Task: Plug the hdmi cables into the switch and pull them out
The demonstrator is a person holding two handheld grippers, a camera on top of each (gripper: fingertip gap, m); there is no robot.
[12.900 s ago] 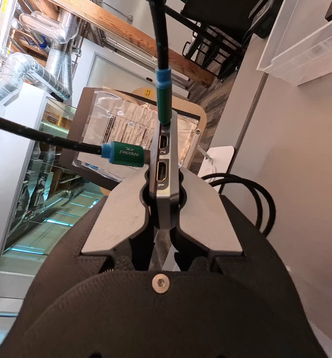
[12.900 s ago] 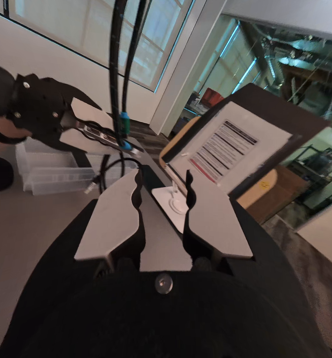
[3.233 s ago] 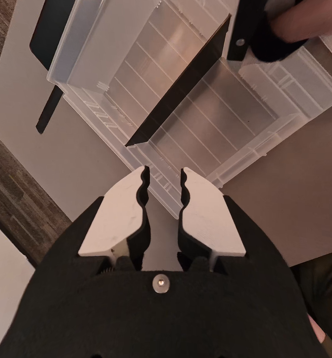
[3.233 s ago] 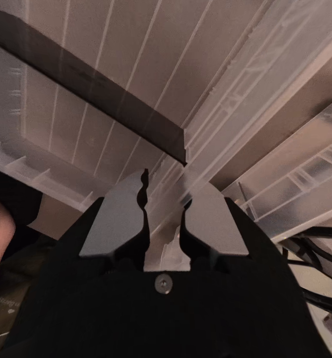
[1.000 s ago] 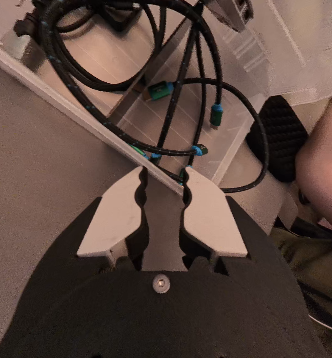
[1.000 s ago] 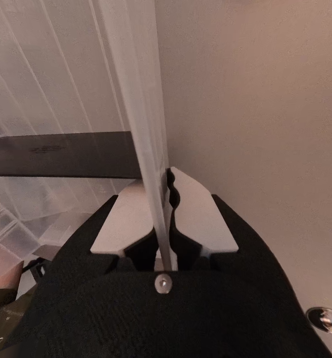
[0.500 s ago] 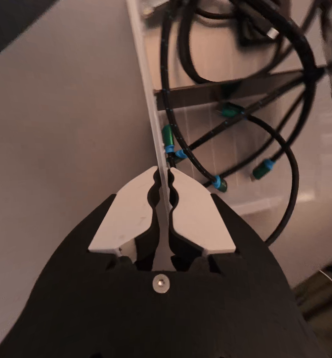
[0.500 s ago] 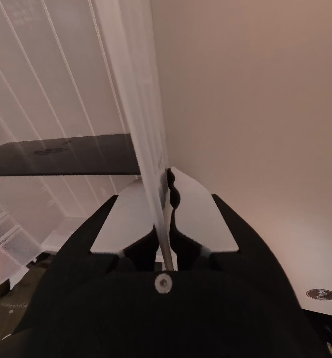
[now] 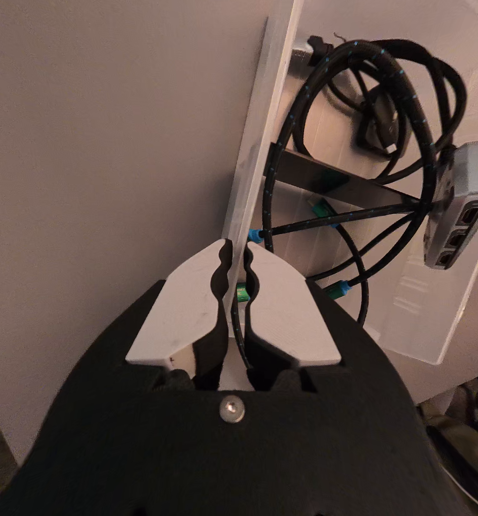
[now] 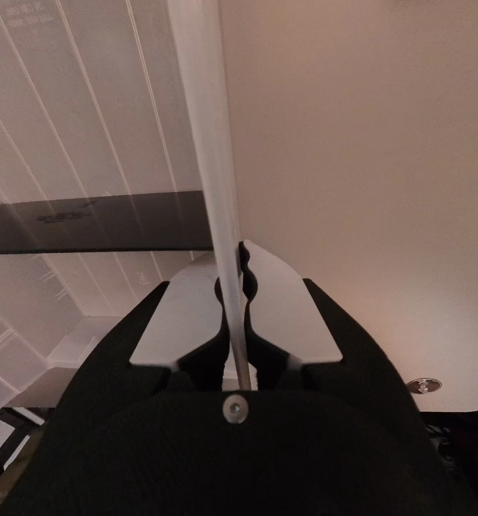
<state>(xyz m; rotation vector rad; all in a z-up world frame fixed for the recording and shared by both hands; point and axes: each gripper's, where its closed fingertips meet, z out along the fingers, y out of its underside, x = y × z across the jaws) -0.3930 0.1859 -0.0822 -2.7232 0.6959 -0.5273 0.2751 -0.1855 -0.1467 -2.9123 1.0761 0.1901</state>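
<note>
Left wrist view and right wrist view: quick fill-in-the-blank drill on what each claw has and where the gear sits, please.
1. The left claw is shut on the rim of the clear ____ bin.
2. The HDMI cables lie ____ that bin.
3. The grey switch shows three ports with ____ cables plugged into them.
4. The right claw grips the wall of a clear bin crossed by a ____ divider.

Missing words: plastic; inside; no; black

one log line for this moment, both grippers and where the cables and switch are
left gripper: shut on bin wall | right gripper: shut on bin wall | cables, switch: in bin, unplugged
</note>
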